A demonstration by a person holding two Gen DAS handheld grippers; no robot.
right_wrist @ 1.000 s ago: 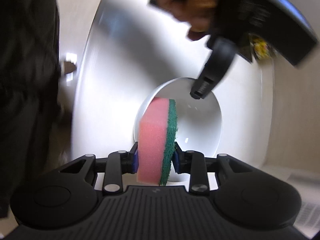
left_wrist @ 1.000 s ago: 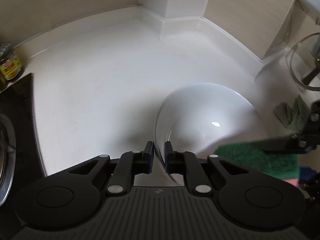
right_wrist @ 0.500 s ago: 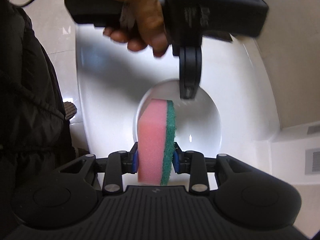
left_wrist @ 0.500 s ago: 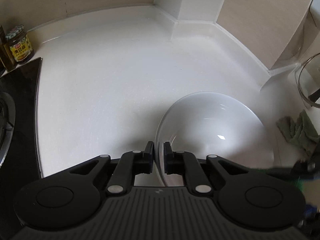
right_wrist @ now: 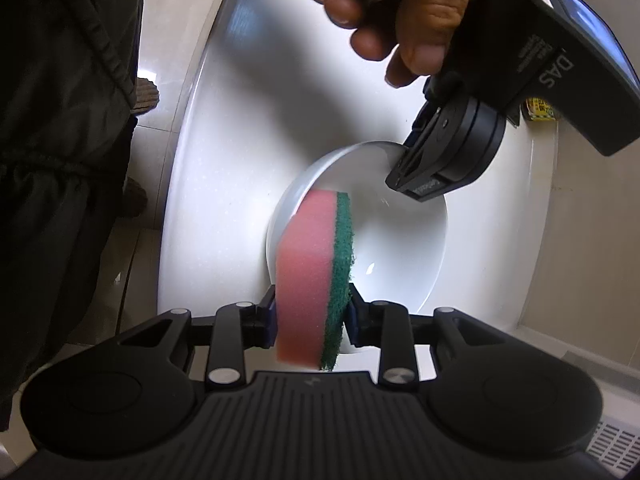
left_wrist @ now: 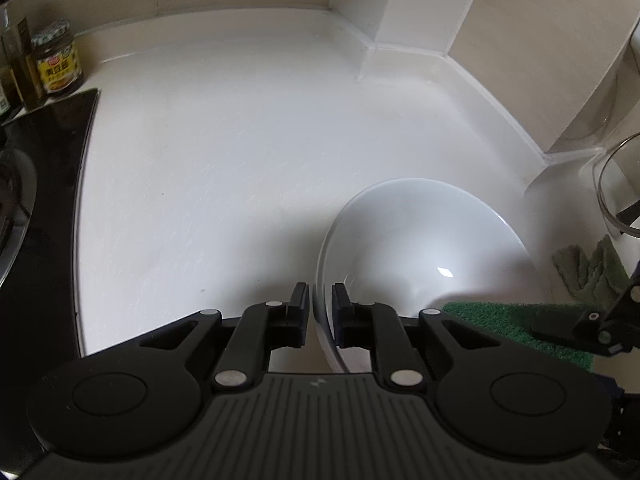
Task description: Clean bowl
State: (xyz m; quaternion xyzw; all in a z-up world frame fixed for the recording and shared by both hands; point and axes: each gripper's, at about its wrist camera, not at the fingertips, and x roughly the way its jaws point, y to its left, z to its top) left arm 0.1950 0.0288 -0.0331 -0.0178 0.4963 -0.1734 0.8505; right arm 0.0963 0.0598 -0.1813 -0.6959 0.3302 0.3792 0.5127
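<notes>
Glossy round white ceramic bowl (left_wrist: 420, 248) sits on the white desk (left_wrist: 220, 160), rim pinched in the left gripper (left_wrist: 320, 312) jaws. Right gripper (right_wrist: 310, 316) jaws squeeze a soft pink-and-green sponge (right_wrist: 312, 276). Bowl looks slick, breakable; rim grip seems safest.

- Left gripper (right_wrist: 416, 184) housing, right wrist view: white letters "DAS" legible; smaller print beside it too fine to read.
- Jar (left_wrist: 58, 62), left wrist view: yellow-red label, characters not legible.
- Gripper pad: embossed text, unreadable.
</notes>
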